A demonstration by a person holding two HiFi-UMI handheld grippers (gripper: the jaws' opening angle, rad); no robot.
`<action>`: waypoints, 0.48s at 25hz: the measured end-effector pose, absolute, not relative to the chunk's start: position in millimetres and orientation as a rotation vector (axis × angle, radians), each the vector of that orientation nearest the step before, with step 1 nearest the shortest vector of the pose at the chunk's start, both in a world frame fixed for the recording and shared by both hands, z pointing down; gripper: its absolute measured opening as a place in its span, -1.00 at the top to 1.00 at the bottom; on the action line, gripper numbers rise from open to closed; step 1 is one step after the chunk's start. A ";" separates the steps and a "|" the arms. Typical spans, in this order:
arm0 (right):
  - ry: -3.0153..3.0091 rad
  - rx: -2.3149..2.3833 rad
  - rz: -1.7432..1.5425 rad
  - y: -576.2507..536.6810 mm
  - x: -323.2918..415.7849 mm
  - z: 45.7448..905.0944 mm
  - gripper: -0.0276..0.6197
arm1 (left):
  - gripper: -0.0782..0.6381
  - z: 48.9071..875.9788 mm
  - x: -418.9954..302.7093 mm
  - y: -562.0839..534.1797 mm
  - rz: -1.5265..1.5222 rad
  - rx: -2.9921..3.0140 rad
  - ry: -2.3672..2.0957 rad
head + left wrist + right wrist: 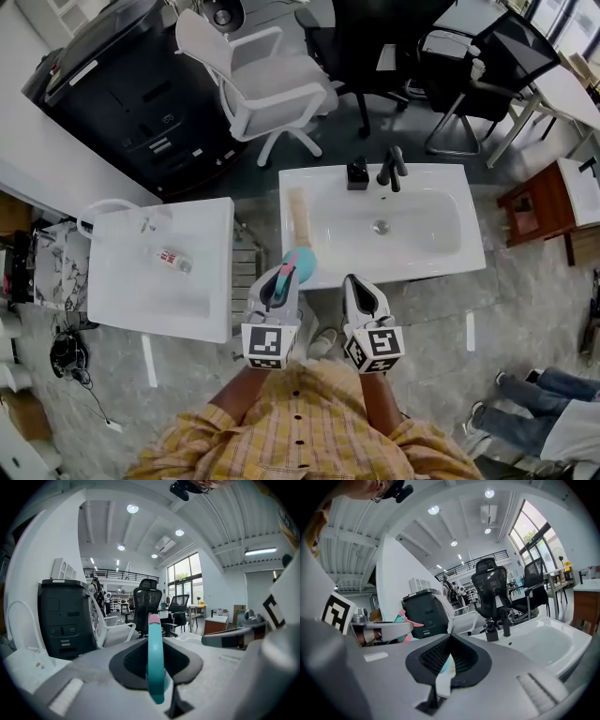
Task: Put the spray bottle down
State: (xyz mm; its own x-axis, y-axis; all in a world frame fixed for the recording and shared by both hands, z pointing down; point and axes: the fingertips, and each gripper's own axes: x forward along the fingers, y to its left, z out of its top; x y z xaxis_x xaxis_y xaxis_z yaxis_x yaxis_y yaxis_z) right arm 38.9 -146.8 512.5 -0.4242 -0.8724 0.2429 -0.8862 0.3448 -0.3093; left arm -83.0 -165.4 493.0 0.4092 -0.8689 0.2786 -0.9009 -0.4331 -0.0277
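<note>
The spray bottle [302, 262] is teal with a pink tip and hangs over the front left corner of the white sink [441, 258]. My left gripper [286, 274] is shut on it. In the left gripper view the bottle's teal head [154, 667] stands upright between the dark pads of the left gripper [156, 663]. My right gripper [353, 281] floats just to the right of the bottle, its fingers drawn together and holding nothing I can make out. In the right gripper view, the right gripper [449, 663] shows only a narrow slit, and the bottle [401, 619] appears at the left.
A black faucet [392, 169] and a black dispenser [357, 173] stand at the sink's back edge. A wooden-handled item [300, 216] lies on its left ledge. A white table [202, 309] to the left carries a small bottle [172, 260]. A white chair [272, 84] stands beyond.
</note>
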 end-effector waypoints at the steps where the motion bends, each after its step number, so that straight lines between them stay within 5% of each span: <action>1: -2.545 1.665 0.623 -150.3 38.7 513.6 0.92 | 0.61 493.6 -82.7 -170.7 0.384 2.530 -1.594; 12: -2.487 1.704 0.661 -187.3 44.9 526.4 0.92 | 0.61 502.6 -80.1 -226.7 0.400 2.548 -1.549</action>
